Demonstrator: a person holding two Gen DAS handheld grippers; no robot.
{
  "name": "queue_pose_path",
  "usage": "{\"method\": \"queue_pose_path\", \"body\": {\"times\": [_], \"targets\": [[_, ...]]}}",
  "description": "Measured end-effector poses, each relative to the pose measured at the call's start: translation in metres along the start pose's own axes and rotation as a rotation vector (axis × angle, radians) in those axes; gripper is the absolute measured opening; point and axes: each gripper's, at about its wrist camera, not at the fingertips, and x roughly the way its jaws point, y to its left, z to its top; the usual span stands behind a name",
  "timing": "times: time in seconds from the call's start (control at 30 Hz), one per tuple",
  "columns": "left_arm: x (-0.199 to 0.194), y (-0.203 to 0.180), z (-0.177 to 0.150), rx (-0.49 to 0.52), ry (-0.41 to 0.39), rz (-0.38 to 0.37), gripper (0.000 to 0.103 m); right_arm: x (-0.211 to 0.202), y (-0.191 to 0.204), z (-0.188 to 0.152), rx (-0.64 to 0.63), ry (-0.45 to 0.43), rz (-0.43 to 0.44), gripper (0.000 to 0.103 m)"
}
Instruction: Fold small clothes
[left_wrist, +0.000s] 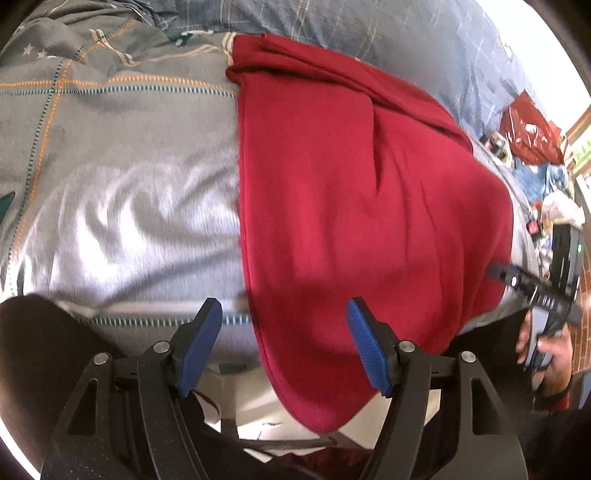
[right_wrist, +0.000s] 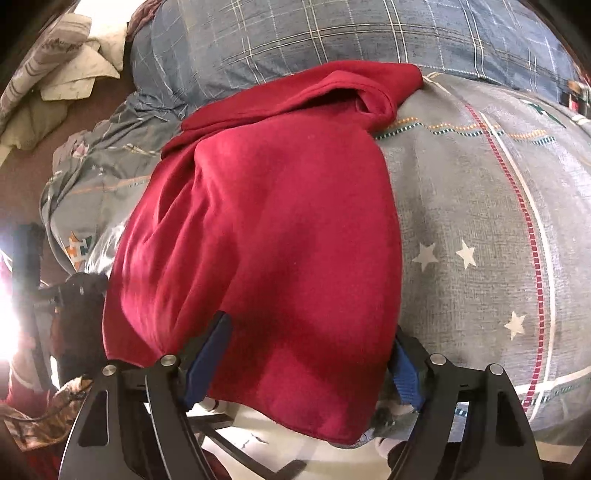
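Note:
A red garment (left_wrist: 351, 206) lies on the grey patterned bed cover (left_wrist: 122, 192), folded lengthwise, its near end hanging over the bed's front edge. My left gripper (left_wrist: 284, 332) is open, its blue pads wide apart; the garment's left edge runs between them, untouched. In the right wrist view the red garment (right_wrist: 266, 236) fills the middle. My right gripper (right_wrist: 310, 354) is open around the garment's near end, with cloth draped between the blue pads (right_wrist: 207, 358). The right pad is mostly hidden by the cloth. The right gripper also shows at the right edge of the left wrist view (left_wrist: 535, 291).
A blue plaid quilt (right_wrist: 332, 33) lies behind the garment. Light cloths (right_wrist: 62, 70) are piled at far left on the floor. Clutter and a red bag (left_wrist: 528, 129) sit at far right. White floor (left_wrist: 258, 406) shows below the bed edge.

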Motion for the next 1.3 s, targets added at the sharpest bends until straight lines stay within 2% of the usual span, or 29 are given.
{"method": "queue_pose_path", "body": {"times": [0.23,0.47,0.53,0.57,0.6,0.63,0.67,0.7,0.77,0.9,0.97,1.07,1.2,1.3], "targets": [[0.005,0.004,-0.023,-0.047,0.078,-0.059,0.07,0.003,0.012,-0.003,-0.096,0.031,-0.056,0.085],[0.019,-0.001,-0.029,-0.082,0.118,-0.1,0.07,0.002,0.007,-0.003,-0.075,0.034,-0.011,0.086],[0.024,-0.007,-0.03,-0.072,0.127,-0.115,0.069,0.002,0.006,-0.004,-0.078,0.023,-0.019,0.081],[0.027,-0.011,-0.032,-0.063,0.129,-0.132,0.067,0.001,0.006,-0.004,-0.085,0.009,-0.038,0.075],[0.03,-0.015,-0.032,-0.057,0.132,-0.143,0.049,0.0,0.006,-0.004,-0.089,0.001,-0.053,0.053],[0.032,-0.017,-0.034,-0.051,0.141,-0.15,0.014,-0.003,0.003,-0.004,-0.078,-0.004,-0.042,0.023],[0.035,-0.018,-0.033,-0.039,0.162,-0.152,0.005,-0.006,-0.002,-0.005,-0.046,-0.005,0.004,0.012],[0.035,-0.019,-0.033,-0.028,0.168,-0.162,0.005,-0.009,-0.005,-0.006,-0.029,-0.011,0.027,0.01],[0.029,-0.022,-0.03,-0.004,0.162,-0.184,0.005,-0.015,-0.004,-0.009,-0.029,-0.022,0.031,0.01],[-0.022,-0.015,-0.017,0.028,0.084,-0.254,0.005,-0.05,0.004,-0.014,-0.014,-0.063,0.155,0.009],[-0.053,-0.009,-0.011,0.042,0.024,-0.235,0.005,-0.066,0.01,-0.018,-0.025,-0.065,0.21,0.008],[-0.082,0.006,-0.011,0.037,-0.03,-0.185,0.005,-0.073,0.019,-0.03,-0.034,-0.016,0.285,0.008],[-0.071,0.016,-0.018,0.023,-0.008,-0.135,0.005,-0.048,0.024,-0.05,-0.036,0.085,0.288,0.007],[-0.063,0.019,-0.021,-0.006,0.004,-0.134,0.005,-0.03,0.014,-0.056,0.043,0.106,0.307,0.018]]}}
